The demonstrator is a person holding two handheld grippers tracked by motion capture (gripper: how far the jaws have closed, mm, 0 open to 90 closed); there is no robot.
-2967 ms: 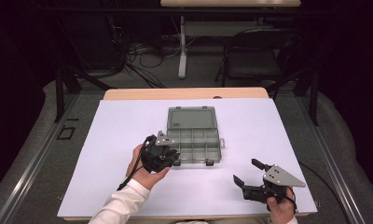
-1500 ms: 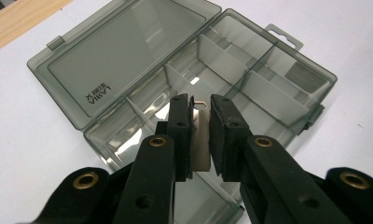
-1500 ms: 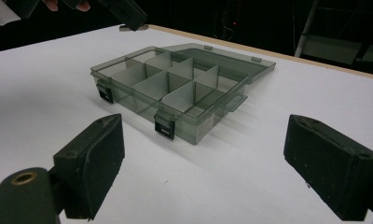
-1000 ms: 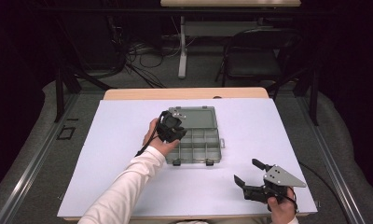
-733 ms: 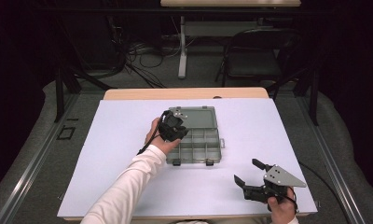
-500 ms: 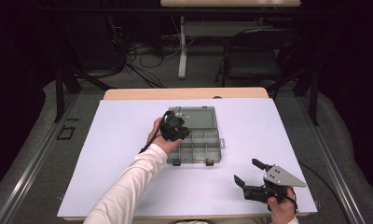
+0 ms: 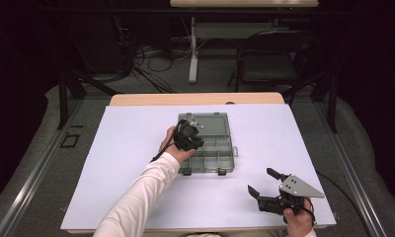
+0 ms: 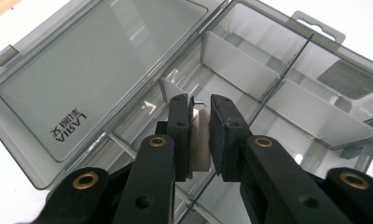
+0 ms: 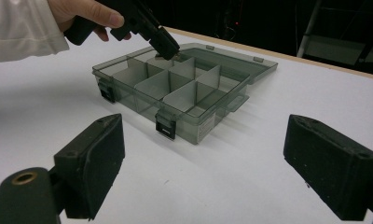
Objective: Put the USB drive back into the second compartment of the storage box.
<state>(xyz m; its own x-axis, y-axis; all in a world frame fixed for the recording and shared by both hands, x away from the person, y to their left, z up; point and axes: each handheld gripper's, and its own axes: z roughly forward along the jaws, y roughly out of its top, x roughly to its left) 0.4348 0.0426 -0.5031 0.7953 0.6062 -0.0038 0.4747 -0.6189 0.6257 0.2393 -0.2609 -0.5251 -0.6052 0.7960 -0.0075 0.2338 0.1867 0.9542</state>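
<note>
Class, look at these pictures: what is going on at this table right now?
A person works at a white table with a gripper in each hand. The left gripper is shut on a small white piece and holds it over the compartments of an open grey organiser box, near its hinged lid. The right gripper rests open on the table, apart from the box.

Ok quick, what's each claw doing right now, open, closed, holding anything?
Left claw: closed on a small white piece over the open box.
Right claw: open, holding nothing.

"LARIA" with small characters beside it, on the box lid (image 8: 96, 70)
</note>
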